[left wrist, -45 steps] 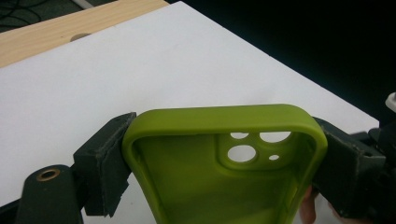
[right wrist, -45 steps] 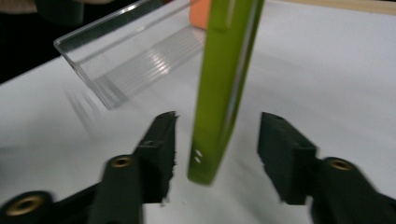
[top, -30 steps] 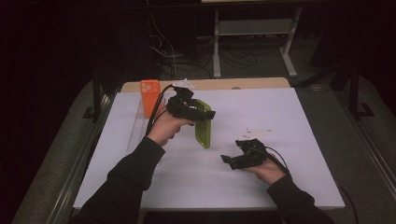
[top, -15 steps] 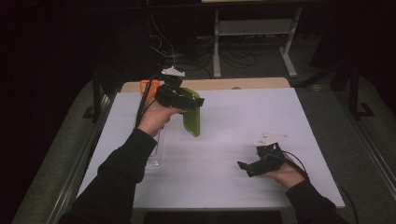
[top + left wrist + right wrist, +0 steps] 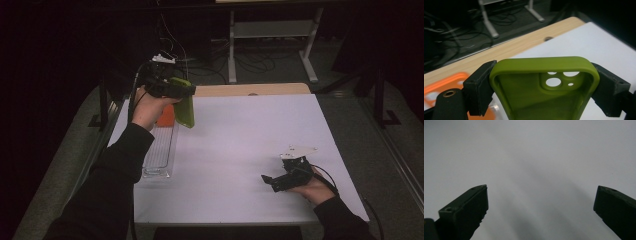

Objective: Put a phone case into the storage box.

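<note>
- High view: the left gripper (image 5: 176,91) is held up above the far left part of the table (image 5: 250,130), clamped on a green case (image 5: 183,105) that hangs down from its jaws.
- Landmark here is the clear tray (image 5: 160,150), lying along the left edge of the table. The case hangs above the tray's far end, just to its right side as seen from above, and off the table.
- An orange case (image 5: 165,116) lies at the tray's far end, partly hidden behind the hand and the green case.
- The right gripper (image 5: 270,181) is low over the table, well to the right of the tray and nearer the person's edge, pointing left toward the tray. Its jaws have just been opening, and nothing is between them.
- Left gripper view: the green case (image 5: 541,87) shows its hollow inside and camera holes, with the two jaws pressed against its two long sides. A blurred orange patch (image 5: 446,85) lies low at the left, below the wooden strip of the table's far edge (image 5: 506,51).
- Right gripper view: the two black jaws stand wide apart at the bottom corners, with bare white table (image 5: 531,170) between and beyond them. Whether they touch the table I cannot tell.
</note>
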